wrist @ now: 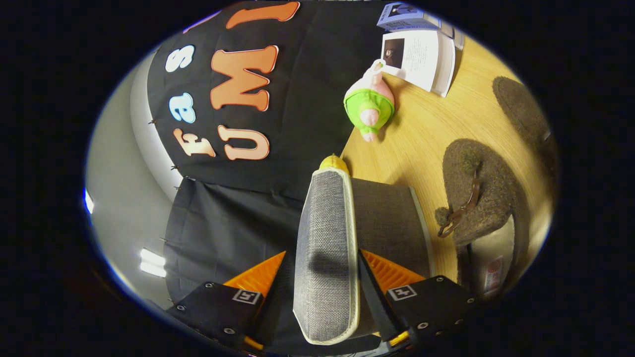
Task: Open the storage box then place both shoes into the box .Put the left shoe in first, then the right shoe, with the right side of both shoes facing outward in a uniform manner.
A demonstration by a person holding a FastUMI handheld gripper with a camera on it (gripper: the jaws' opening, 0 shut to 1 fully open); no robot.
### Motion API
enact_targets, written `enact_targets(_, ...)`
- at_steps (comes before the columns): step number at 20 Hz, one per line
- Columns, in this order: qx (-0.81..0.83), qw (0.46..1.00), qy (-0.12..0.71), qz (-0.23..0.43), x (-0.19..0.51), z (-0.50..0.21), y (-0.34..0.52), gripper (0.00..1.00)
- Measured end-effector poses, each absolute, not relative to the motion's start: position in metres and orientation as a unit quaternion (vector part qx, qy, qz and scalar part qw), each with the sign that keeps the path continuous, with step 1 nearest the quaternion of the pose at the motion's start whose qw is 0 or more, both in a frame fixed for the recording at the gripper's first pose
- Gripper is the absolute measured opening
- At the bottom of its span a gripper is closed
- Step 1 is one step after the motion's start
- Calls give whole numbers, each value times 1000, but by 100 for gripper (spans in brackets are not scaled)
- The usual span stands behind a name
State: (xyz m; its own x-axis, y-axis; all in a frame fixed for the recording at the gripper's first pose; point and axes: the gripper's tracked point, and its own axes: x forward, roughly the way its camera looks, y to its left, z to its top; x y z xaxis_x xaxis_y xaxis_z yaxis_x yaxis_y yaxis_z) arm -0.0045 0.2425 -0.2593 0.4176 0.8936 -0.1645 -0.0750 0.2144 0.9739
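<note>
Claw (325,270) around box lid (325,248) (raised)

A black cloth wall (297,99) is hanging ahead of me, its lower panel (223,233) pinned on along a seam. Beside it a pale plain wall (111,178) is showing, with two bright strip lights (151,263) glaring near its edge. On the other side, a light wooden tabletop (421,134) is catching warm light and carrying soft shadows.
</note>
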Motion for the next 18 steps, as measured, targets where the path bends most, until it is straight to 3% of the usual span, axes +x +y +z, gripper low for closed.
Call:
enact_targets(2, 531, 661, 385, 365, 0, -249, 240, 63)
enact_targets(5, 530, 677, 383, 338, 11, -254, 237, 18)
enact_targets(7, 531, 678, 375, 342, 10, -240, 242, 3)
enact_targets(12, 512, 684, 345, 388, 6, -178, 260, 1)
enact_targets(18, 455, 713, 322, 424, -6, -117, 301, 4)
